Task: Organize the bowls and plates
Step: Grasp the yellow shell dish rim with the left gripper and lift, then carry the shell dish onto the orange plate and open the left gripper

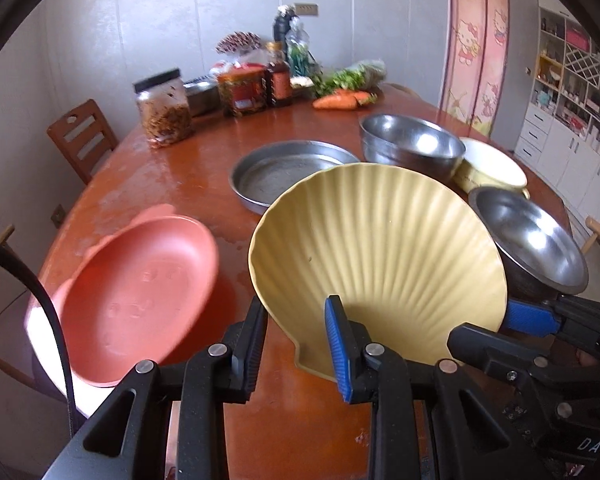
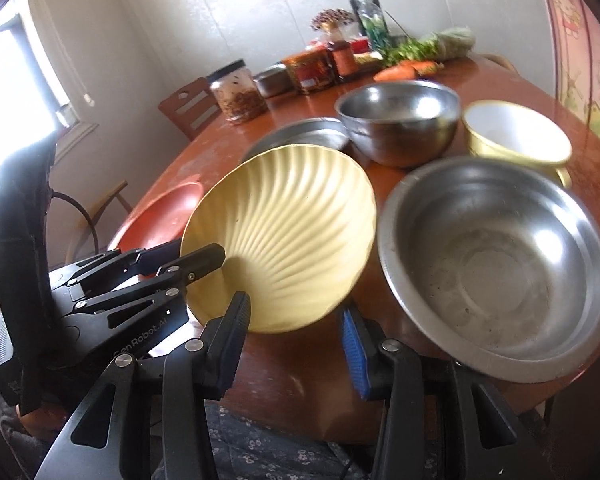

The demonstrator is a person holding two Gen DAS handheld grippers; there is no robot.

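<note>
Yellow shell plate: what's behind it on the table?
A shallow steel pan lies behind the yellow shell plate; its far rim and floor show, its near right edge is covered.

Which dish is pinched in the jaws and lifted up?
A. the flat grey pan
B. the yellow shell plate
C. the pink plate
B: the left gripper has its jaws closed on the narrow end of the yellow shell plate, which tilts up off the table, while the pink plate and the flat grey pan are in no jaws.
</note>
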